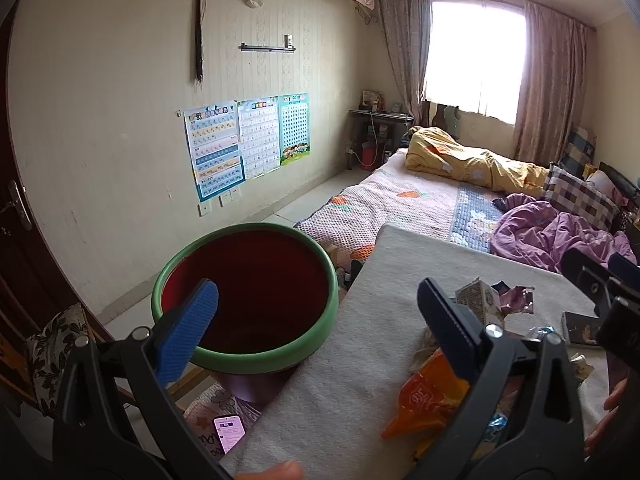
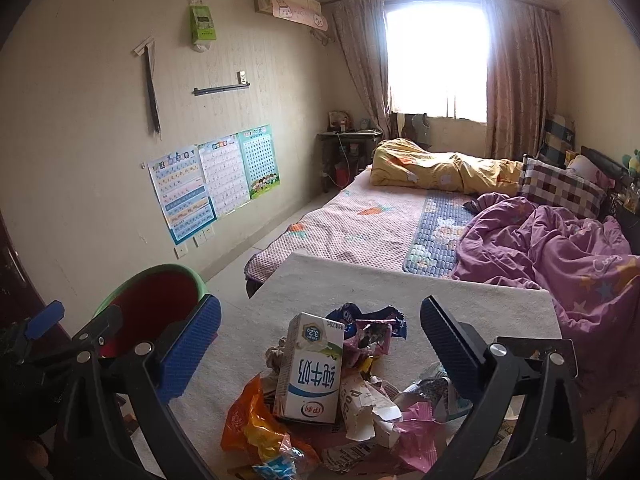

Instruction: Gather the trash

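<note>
A pile of trash lies on a grey-white table (image 2: pixel 420 292): a white milk carton (image 2: pixel 310 372), an orange snack bag (image 2: pixel 256 428), pink and purple wrappers (image 2: pixel 372 332) and a torn paper box (image 2: pixel 372 408). My right gripper (image 2: pixel 320 344) is open and empty, its fingers either side of the carton. My left gripper (image 1: pixel 320 316) is open and empty, over the table's left edge beside a red bin with a green rim (image 1: pixel 256 292). The orange bag (image 1: pixel 428 396) and carton (image 1: pixel 480 300) show at its right finger. The bin (image 2: pixel 156 300) stands left of the table.
A bed (image 2: pixel 360 220) with purple quilt (image 2: pixel 560 248) and yellow bedding lies behind the table. A phone (image 1: pixel 229 432) lies on a floral cushion below the bin. Posters (image 1: pixel 244 140) hang on the left wall. A door (image 1: pixel 16 208) is at far left.
</note>
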Action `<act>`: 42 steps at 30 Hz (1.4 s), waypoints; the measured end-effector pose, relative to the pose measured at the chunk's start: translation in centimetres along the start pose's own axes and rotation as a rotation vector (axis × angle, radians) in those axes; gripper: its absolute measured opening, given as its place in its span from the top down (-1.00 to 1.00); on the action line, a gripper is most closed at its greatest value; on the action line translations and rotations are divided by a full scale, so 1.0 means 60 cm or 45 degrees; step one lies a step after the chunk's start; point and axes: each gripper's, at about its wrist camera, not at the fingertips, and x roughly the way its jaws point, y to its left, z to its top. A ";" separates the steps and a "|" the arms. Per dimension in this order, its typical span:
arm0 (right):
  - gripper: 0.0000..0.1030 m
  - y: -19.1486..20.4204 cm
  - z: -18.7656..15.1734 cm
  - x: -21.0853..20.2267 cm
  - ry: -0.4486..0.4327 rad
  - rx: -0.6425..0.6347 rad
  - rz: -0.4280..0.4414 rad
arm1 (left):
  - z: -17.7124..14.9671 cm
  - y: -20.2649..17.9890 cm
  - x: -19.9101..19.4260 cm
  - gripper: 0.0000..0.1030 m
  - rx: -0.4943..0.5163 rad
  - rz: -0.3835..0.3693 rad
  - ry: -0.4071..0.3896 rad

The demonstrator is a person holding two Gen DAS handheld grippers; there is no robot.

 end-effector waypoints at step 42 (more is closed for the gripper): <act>-0.87 -0.021 0.008 -0.026 -0.075 0.128 0.064 | 0.005 -0.004 0.007 -0.90 0.023 0.022 0.001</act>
